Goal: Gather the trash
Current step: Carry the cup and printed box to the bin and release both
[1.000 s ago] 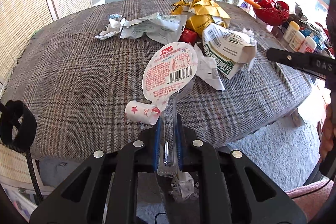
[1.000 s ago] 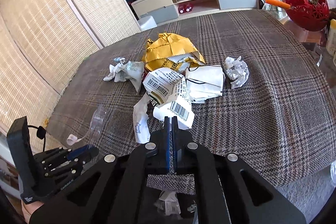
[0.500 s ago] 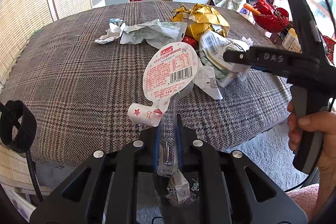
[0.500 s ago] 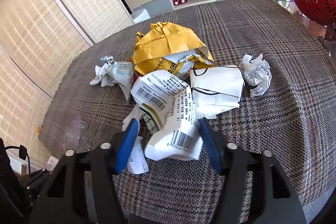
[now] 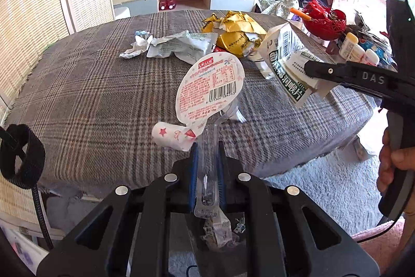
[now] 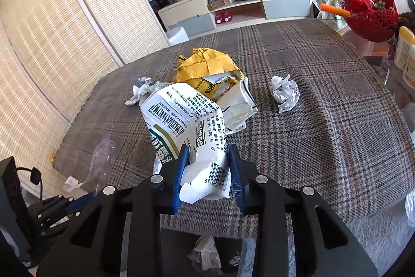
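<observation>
Left wrist view: the left gripper (image 5: 206, 155) is pinching, with its jaws almost closed, the clear stem of a plastic blister pack (image 5: 210, 98), whose printed backing is peeling away and curling at its lower end; the pack is standing up above the near edge of the plaid tablecloth (image 5: 85, 100). The right gripper (image 5: 310, 69), gripped by a hand (image 5: 394, 168) at the right of the view, is carrying a crushed white-and-green carton (image 5: 288, 64) raised above the right edge of the cloth. A pale blue wrapper (image 5: 181, 47) and a yellow paper bag (image 5: 237, 30) are lying toward the far edge of the cloth, with a red basket (image 5: 325, 24) sitting beyond its far right corner. Right wrist view: the right gripper (image 6: 208, 170) is closing its jaws, and the crushed carton (image 6: 186, 126) is sitting between the blue pads (image 6: 181, 173), which are pressing on its sides, holding it clear of the cloth over the near edge. The yellow bag (image 6: 205, 64) is lying at the middle of the tablecloth (image 6: 324, 136), a folded white paper (image 6: 241, 105) is touching its near side, and a crumpled white ball (image 6: 285, 92) is lying apart to their right.
</observation>
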Action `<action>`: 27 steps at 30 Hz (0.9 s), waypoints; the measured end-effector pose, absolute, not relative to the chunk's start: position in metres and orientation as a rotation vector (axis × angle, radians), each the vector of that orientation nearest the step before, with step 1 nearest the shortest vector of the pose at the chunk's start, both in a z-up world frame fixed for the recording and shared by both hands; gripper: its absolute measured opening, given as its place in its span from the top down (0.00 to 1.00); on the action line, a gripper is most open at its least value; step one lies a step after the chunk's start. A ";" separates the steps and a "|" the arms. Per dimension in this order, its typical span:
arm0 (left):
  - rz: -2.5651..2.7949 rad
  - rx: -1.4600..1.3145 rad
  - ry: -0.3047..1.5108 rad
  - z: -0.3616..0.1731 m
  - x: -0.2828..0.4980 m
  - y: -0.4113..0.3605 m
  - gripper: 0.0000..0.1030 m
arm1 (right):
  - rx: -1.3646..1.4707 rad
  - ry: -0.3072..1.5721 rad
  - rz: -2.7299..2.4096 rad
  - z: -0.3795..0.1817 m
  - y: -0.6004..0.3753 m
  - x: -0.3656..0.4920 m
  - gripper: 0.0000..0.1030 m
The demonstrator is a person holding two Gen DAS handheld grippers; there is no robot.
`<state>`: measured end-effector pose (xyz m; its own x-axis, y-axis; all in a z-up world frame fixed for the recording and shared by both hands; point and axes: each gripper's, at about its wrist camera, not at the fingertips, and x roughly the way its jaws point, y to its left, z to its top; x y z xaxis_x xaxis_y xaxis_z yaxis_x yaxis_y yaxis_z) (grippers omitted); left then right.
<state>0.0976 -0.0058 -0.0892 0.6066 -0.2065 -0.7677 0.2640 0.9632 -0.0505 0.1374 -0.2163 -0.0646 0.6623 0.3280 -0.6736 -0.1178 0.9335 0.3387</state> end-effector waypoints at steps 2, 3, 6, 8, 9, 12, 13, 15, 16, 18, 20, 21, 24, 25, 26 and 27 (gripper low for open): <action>-0.265 0.085 0.864 -0.089 0.085 -0.009 0.88 | 0.267 0.809 0.263 -0.065 -0.216 0.119 0.69; -0.260 0.090 0.857 -0.089 0.078 -0.011 0.88 | 0.269 0.812 0.271 -0.067 -0.215 0.111 0.69; -0.260 0.083 0.846 -0.090 0.059 -0.013 0.88 | 0.268 0.815 0.286 -0.072 -0.213 0.087 0.69; -0.258 0.070 0.844 -0.093 0.046 -0.012 0.88 | 0.256 0.813 0.282 -0.076 -0.211 0.072 0.68; -0.256 0.066 0.845 -0.095 0.040 -0.011 0.88 | 0.252 0.813 0.281 -0.079 -0.211 0.065 0.68; -0.246 0.054 0.856 -0.105 0.023 -0.010 0.88 | 0.255 0.818 0.279 -0.086 -0.209 0.050 0.68; -0.245 0.045 0.863 -0.109 0.017 -0.009 0.88 | 0.257 0.821 0.276 -0.090 -0.209 0.045 0.68; -0.245 0.023 0.883 -0.120 0.009 -0.006 0.88 | 0.268 0.838 0.277 -0.100 -0.209 0.036 0.68; -0.243 0.013 0.891 -0.125 0.005 -0.004 0.88 | 0.272 0.850 0.276 -0.106 -0.209 0.033 0.68; -0.237 0.001 0.908 -0.138 -0.003 -0.003 0.88 | 0.279 0.872 0.273 -0.117 -0.208 0.028 0.68; -0.240 -0.007 0.927 -0.149 -0.008 -0.002 0.88 | 0.279 0.896 0.270 -0.128 -0.206 0.021 0.68; -0.242 -0.012 0.940 -0.154 -0.011 -0.002 0.88 | 0.277 0.906 0.268 -0.133 -0.204 0.020 0.68; -0.244 -0.025 0.976 -0.171 -0.019 -0.005 0.88 | 0.269 0.942 0.264 -0.150 -0.198 0.016 0.68; -0.243 -0.028 0.987 -0.176 -0.021 -0.007 0.88 | 0.268 0.955 0.259 -0.155 -0.197 0.015 0.68; -0.242 -0.032 1.005 -0.183 -0.022 -0.008 0.88 | 0.270 0.969 0.252 -0.161 -0.196 0.014 0.68; -0.243 -0.035 1.019 -0.189 -0.023 -0.008 0.88 | 0.275 0.987 0.244 -0.169 -0.196 0.015 0.68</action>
<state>-0.0235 -0.0083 -0.1894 0.5000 -0.2168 -0.8385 0.1845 0.9726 -0.1415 0.0146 -0.1956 -0.1688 0.5291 0.3248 -0.7839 -0.0771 0.9384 0.3367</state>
